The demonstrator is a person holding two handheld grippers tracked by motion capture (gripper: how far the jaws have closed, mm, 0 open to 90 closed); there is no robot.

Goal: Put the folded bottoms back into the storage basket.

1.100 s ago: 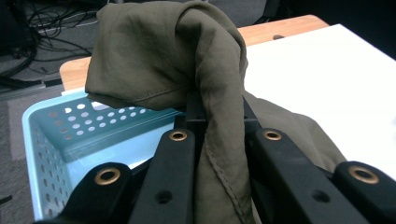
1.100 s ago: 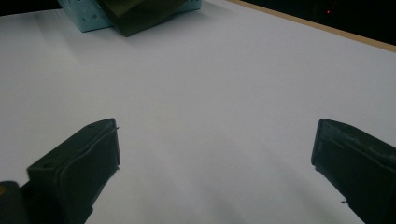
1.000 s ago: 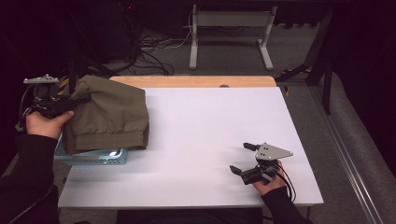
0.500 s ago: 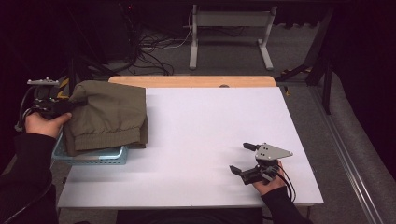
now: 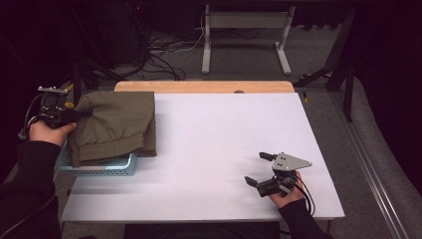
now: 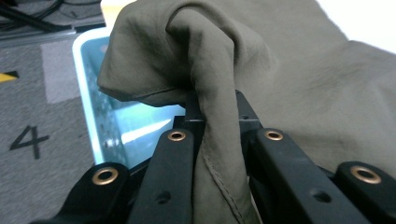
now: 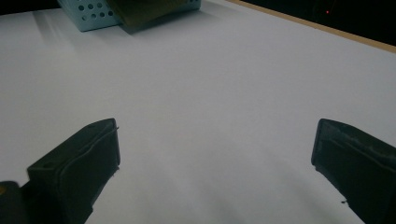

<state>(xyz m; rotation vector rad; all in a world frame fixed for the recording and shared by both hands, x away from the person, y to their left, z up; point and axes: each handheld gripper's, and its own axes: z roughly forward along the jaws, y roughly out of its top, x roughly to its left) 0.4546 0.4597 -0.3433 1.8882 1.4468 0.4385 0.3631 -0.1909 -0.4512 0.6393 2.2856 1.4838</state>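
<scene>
Olive garment (image 5: 115,125) pinched in left gripper (image 5: 74,114) over basket (image 5: 117,167) at table (image 5: 219,124) edge; right gripper (image 5: 260,168) wide open, empty.

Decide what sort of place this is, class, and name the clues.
Probably a lab or workshop set up for recording: a white table, loose cables on grey floor, and a hand-held left gripper lowering olive trousers onto a blue basket.

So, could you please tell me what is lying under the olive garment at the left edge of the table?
A light blue perforated basket sits under the olive garment, its front wall and one corner showing. The cloth covers the rest, so its contents cannot be seen.
</scene>
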